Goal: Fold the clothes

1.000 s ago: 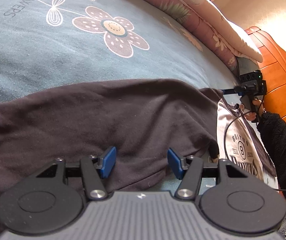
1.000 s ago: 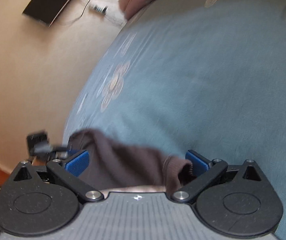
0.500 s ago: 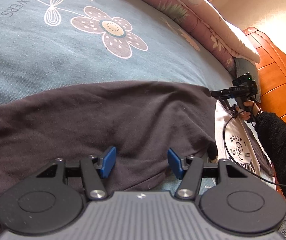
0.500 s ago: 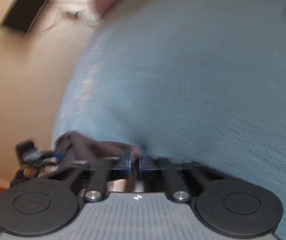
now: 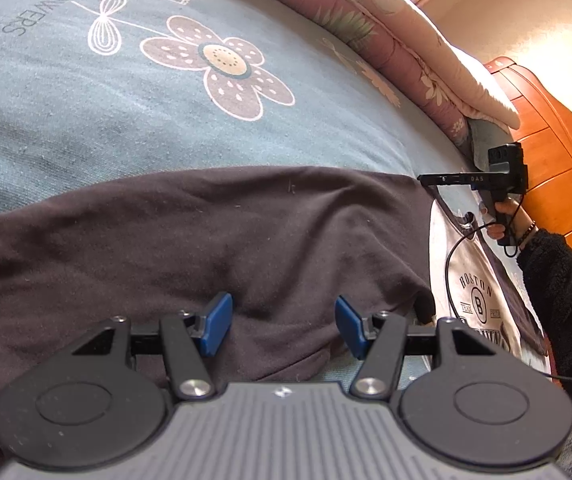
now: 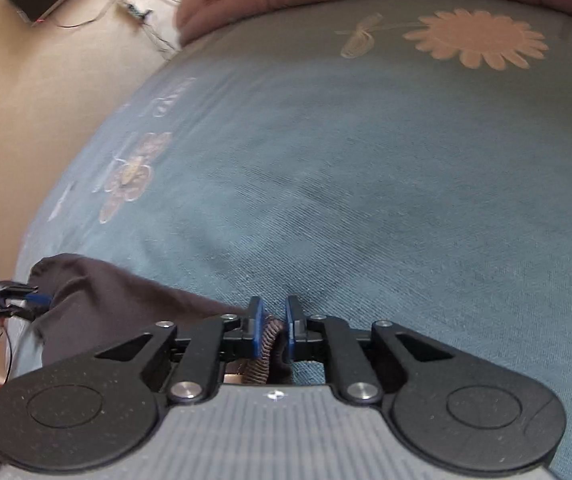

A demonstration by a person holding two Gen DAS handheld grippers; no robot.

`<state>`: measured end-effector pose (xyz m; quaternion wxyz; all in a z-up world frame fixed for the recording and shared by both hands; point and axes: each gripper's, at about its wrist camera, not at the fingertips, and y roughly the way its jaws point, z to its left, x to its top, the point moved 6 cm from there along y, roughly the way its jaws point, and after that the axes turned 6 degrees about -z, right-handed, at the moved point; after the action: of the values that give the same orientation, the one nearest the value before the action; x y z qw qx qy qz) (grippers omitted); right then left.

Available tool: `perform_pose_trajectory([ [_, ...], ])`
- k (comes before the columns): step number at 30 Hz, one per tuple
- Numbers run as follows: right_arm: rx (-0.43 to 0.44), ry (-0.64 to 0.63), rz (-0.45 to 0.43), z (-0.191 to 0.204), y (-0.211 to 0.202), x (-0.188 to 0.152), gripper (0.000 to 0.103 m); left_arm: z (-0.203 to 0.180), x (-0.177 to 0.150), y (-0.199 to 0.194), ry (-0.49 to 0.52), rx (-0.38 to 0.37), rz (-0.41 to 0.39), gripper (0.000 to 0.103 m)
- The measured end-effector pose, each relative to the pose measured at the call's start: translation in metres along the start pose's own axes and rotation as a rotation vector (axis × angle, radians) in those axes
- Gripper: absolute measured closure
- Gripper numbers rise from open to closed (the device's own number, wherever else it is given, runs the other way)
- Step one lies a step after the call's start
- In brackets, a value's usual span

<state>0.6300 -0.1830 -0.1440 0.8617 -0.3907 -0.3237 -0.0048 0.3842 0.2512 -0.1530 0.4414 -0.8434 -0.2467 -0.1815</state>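
The dark garment (image 5: 213, 240) lies lengthwise from 9 to 3 o'clock on the bed (image 5: 85, 112) — left gripper (image 5: 277, 328) half open above its near hem, right gripper (image 6: 271, 330) pinching the ribbed cuff (image 6: 265, 344), jaws easing apart

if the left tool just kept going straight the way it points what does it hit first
Most likely the dark brown cotton garment spread on the blue flowered bedsheet. The left tool stands open right over that cloth, with nothing between. Depth is hard to judge, so it may already be touching.
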Motion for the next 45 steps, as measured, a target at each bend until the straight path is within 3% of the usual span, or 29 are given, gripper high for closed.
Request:
perform_pose_trajectory([
  [3, -0.044, -0.008, -0.023, 0.012, -0.011, 0.010, 0.068, -0.006, 0.005, -0.003, 0.062, 0.017, -0.018, 0.045],
  [5, -0.063, -0.010, -0.036, 0.021, -0.019, 0.018, 0.061, -0.004, 0.006, -0.004, 0.075, 0.029, -0.022, 0.044],
  [9, -0.131, -0.104, 0.038, 0.070, -0.014, 0.019, 0.053, -0.002, 0.002, -0.006, 0.117, 0.062, -0.016, 0.044],
  [13, -0.168, -0.150, 0.143, 0.126, 0.011, 0.010, 0.053, -0.006, -0.002, -0.026, 0.175, 0.122, -0.036, 0.043],
  [18, -0.154, -0.136, 0.240, 0.188, 0.052, -0.005, 0.043, 0.027, -0.014, -0.050, 0.086, 0.217, -0.025, 0.038],
  [22, -0.165, -0.153, 0.295, 0.225, 0.101, -0.021, 0.043, 0.054, -0.011, -0.062, 0.017, 0.241, -0.087, 0.040],
  [23, -0.179, -0.154, 0.295, 0.231, 0.111, -0.023, 0.043, 0.059, -0.007, -0.064, 0.005, 0.258, -0.099, 0.040],
  [25, -0.221, -0.163, 0.254, 0.241, 0.125, -0.018, 0.033, 0.065, 0.002, -0.065, 0.016, 0.294, -0.113, 0.040],
  [29, -0.337, -0.207, 0.109, 0.245, 0.142, 0.000, 0.032, 0.068, 0.011, -0.068, 0.001, 0.331, -0.120, 0.041],
  [32, -0.320, -0.098, 0.070, 0.249, 0.133, -0.002, 0.032, 0.052, 0.009, -0.092, 0.058, 0.334, -0.175, 0.037],
  [34, -0.262, -0.088, 0.045, 0.265, 0.117, -0.012, 0.032, 0.050, 0.001, -0.112, 0.041, 0.344, -0.204, 0.034],
  [38, -0.215, -0.117, 0.006, 0.300, 0.096, -0.043, 0.031, 0.071, -0.022, -0.138, -0.069, 0.398, -0.230, 0.035],
  [42, -0.180, -0.121, 0.001, 0.317, 0.103, -0.075, 0.031, 0.089, -0.042, -0.142, -0.227, 0.330, -0.223, 0.035],
  [45, -0.202, -0.097, -0.009, 0.316, 0.107, -0.104, 0.026, 0.097, -0.050, -0.138, -0.282, 0.292, -0.228, 0.035],
])
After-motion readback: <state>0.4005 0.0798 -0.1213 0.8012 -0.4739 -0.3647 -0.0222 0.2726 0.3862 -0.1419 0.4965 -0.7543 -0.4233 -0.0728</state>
